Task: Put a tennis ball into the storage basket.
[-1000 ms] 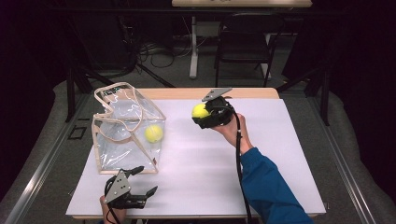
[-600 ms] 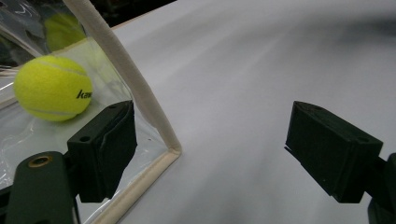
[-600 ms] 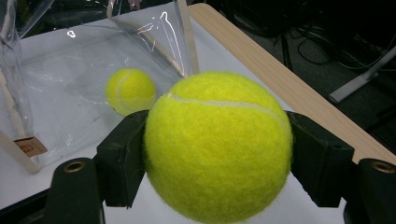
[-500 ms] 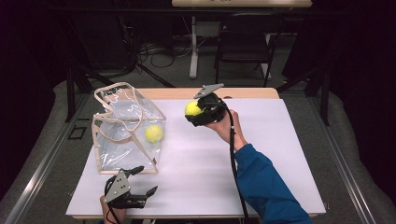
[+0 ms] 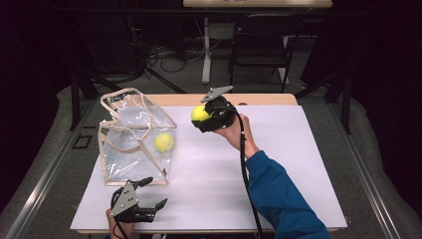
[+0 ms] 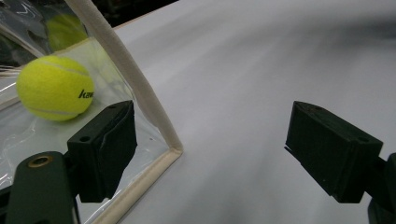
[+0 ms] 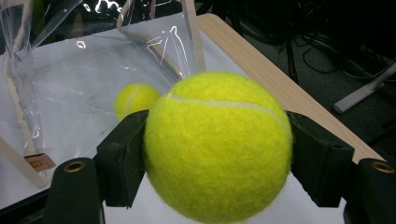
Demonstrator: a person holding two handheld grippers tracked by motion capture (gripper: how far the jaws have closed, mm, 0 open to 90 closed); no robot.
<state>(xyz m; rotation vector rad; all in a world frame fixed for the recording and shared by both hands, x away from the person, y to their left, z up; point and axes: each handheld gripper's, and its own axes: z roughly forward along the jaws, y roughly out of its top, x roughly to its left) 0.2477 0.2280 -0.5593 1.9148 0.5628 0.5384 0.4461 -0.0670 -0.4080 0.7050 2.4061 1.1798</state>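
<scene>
My right gripper (image 5: 203, 115) is lifted above the back middle of the table, shut on a yellow tennis ball (image 5: 200, 113) (image 7: 217, 145) with a jaw pressed on each side. It points left at a clear plastic bag (image 5: 134, 137) (image 7: 93, 65) with cream trim. Inside the bag lies a second tennis ball (image 5: 163, 142) (image 6: 55, 87) (image 7: 136, 99). My left gripper (image 5: 149, 195) (image 6: 212, 149) rests open near the table's front edge, just in front of the bag's near corner (image 6: 173, 150), with nothing between its jaws.
A white sheet (image 5: 298, 164) covers the wooden table (image 5: 268, 99). A black chair (image 5: 259, 50) and cables on the floor lie behind the table. Dark curtains stand on both sides.
My right gripper has carried its tennis ball left and slightly up, closer to the bag. The left gripper and the bag have stayed put.
</scene>
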